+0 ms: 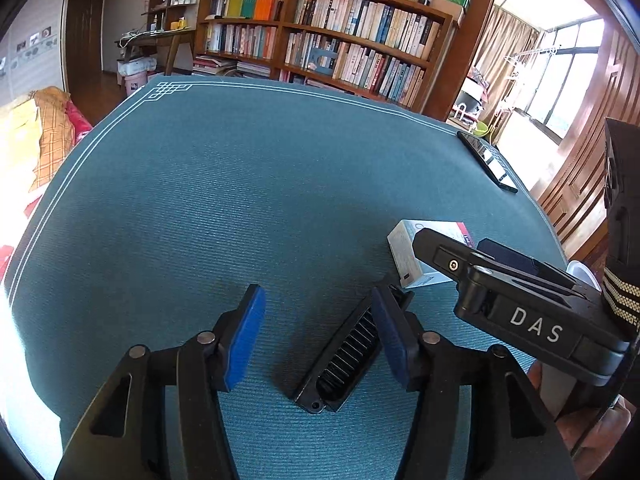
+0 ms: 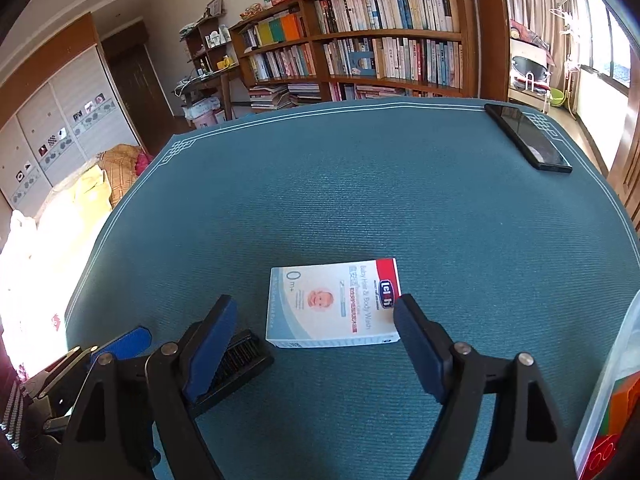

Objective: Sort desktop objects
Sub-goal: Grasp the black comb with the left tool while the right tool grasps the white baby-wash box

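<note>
A white baby-wash box [image 2: 332,306] lies flat on the teal table mat [image 2: 360,200]. My right gripper [image 2: 314,308] stands open over its near end, one finger on each side, with the pads apart from it. In the left wrist view the same box [image 1: 412,252] is partly hidden under the right gripper's black housing marked DAS [image 1: 532,324]. A black ribbed part [image 1: 344,360] lies on the mat between the fingers of my open left gripper [image 1: 318,300], close against the right pad, with the left pad well clear. The ribbed part [image 2: 240,360] also shows behind the right gripper's left finger.
A black phone [image 2: 528,140] lies near the mat's far right corner, also visible as the phone [image 1: 488,160] in the left wrist view. A clear plastic container [image 2: 616,380] with red and orange contents stands at the right edge. Bookshelves [image 1: 320,32] rise behind the table.
</note>
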### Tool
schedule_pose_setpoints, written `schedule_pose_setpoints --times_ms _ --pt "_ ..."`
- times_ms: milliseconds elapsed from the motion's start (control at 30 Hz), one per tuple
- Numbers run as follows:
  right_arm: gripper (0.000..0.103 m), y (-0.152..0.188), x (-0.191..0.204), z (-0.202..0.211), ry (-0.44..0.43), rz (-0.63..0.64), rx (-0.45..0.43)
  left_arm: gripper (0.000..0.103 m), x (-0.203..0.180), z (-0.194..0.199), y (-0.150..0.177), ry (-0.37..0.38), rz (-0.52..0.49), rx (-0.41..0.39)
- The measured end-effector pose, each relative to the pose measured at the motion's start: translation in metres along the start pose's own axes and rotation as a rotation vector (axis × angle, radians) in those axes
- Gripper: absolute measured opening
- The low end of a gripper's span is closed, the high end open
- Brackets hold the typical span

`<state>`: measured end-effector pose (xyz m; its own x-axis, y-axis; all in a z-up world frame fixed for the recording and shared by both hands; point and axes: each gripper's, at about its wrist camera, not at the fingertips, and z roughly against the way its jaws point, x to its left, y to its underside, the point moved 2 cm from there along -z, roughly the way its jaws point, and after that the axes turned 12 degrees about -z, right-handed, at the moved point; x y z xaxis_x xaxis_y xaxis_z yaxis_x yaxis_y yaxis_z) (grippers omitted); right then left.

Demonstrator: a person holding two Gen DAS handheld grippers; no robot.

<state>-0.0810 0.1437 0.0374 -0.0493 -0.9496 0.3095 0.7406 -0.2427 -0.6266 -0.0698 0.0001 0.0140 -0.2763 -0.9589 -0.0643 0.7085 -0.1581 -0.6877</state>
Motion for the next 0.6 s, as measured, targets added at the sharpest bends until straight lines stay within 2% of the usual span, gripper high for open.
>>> schedule_pose_setpoints --times_ms 133,267,467,600 --pt "0.085 -0.004 0.004 -0.006 0.038 0.047 -0.005 0.059 0.006 -0.001 0.000 -0.023 0.014 0.009" --pt "0.085 -0.004 -0.004 -0.016 0.075 0.019 0.023 0.059 0.011 -0.003 0.002 -0.016 0.024 0.017" --pt "0.085 0.003 -0.009 -0.022 0.079 0.034 0.040 0.059 0.003 -0.001 0.001 0.007 -0.012 0.018" --pt "0.081 0.004 -0.016 -0.016 0.098 0.022 0.025 0.059 -0.004 0.000 0.001 0.020 -0.046 0.019"
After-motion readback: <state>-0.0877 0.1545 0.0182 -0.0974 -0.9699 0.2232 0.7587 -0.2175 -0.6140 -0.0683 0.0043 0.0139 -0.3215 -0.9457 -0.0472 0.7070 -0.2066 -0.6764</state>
